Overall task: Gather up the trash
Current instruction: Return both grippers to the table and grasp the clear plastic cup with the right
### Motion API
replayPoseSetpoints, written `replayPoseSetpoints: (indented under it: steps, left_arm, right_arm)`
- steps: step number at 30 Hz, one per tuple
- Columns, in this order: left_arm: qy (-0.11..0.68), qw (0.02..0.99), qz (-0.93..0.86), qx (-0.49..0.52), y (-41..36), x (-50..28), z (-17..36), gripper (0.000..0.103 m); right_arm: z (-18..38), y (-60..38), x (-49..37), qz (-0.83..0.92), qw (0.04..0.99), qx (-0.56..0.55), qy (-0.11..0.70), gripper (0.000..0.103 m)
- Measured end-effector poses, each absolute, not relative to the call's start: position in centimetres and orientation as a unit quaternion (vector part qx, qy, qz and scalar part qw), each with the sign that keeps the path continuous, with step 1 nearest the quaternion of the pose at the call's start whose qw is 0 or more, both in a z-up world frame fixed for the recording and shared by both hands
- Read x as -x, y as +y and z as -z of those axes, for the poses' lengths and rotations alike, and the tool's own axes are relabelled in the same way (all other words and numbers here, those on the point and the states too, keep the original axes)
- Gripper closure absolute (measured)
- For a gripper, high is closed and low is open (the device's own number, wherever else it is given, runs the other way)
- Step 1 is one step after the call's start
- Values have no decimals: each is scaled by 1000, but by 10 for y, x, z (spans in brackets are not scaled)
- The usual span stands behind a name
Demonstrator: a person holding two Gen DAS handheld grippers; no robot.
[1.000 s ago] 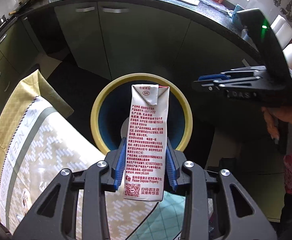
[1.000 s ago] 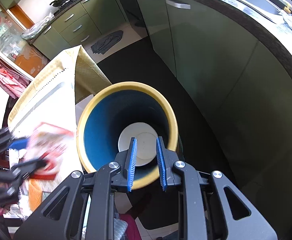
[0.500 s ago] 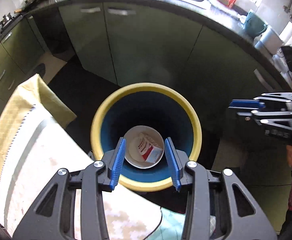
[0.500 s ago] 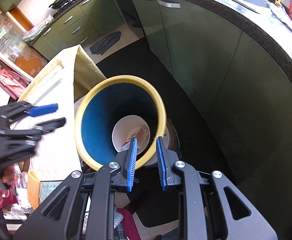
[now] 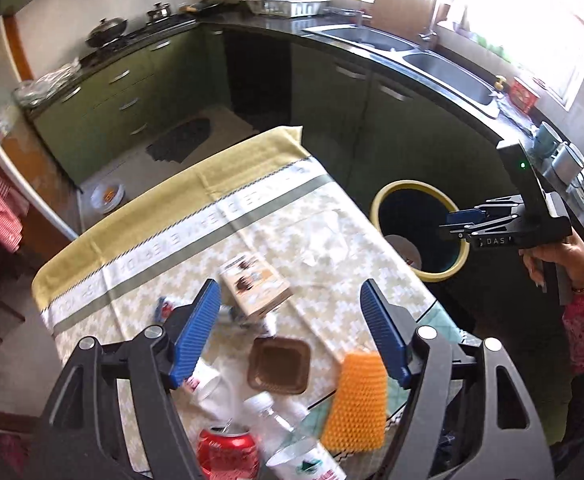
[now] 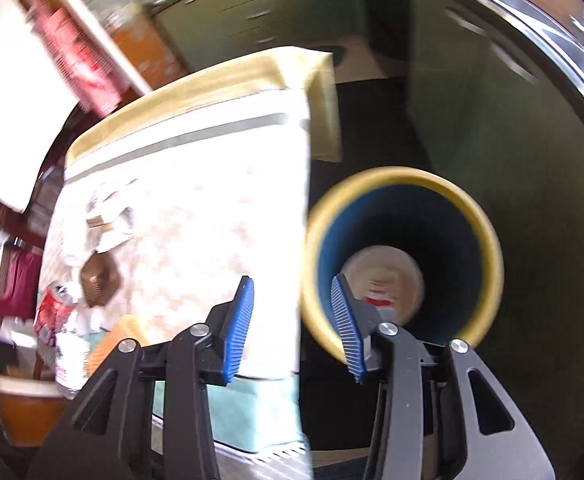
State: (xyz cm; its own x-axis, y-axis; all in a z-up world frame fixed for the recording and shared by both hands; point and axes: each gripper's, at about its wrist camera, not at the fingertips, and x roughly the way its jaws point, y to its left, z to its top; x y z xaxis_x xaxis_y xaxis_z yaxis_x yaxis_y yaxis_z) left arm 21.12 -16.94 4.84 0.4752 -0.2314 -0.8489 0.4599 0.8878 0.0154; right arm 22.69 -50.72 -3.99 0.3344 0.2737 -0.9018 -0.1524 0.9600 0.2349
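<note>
Two grippers are working a kitchen cleanup: the left gripper is hovering wide and empty, jaws just opening, above trash crowding the tabletop's near edge. The right gripper, also just opening and holding nothing, is straddling the yellow-rimmed bin off the tabletop's right edge, a carton lying inside.

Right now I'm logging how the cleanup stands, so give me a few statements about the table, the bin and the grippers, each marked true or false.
1. The left gripper is open and empty. True.
2. The red can lies inside the bin. False: it is on the table.
3. The bin has a yellow rim. True.
4. The right gripper clamps a carton. False: nothing is between its jaws.
5. The brown tray sits on the floor. False: it is on the table.
</note>
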Motion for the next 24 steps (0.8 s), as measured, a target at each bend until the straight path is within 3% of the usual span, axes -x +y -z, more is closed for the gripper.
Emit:
replayPoseSetpoints:
  steps: [2, 5, 9, 12, 17, 21, 24]
  left_arm:
    - [486, 846, 185, -115, -146, -209, -42, 34]
    - [507, 838, 173, -105, -117, -206, -31, 34]
    - [504, 838, 185, -99, -104, -196, -22, 34]
    - [503, 835, 199, -98, -104, -191, -19, 34]
    - [507, 830, 213, -95, -100, -193, -9, 34]
    - [506, 830, 215, -88, -96, -196, -6, 34]
    - [508, 830, 214, -82, -94, -196, -5, 34]
  right_arm:
    - [41, -469, -247, -158, 802, -48, 574, 59]
    - [50, -433, -281, -173, 772, -76, 607, 41]
    - [71, -414, -321, -143, 729, -118, 659, 37]
    - [69, -407, -331, -116, 736, -93, 661, 37]
    - [34, -381, -309, -109, 793, 18, 598, 37]
    - [38, -354, -287, -111, 792, 87, 595, 49]
    - [50, -338, -283, -106, 786, 118, 597, 50]
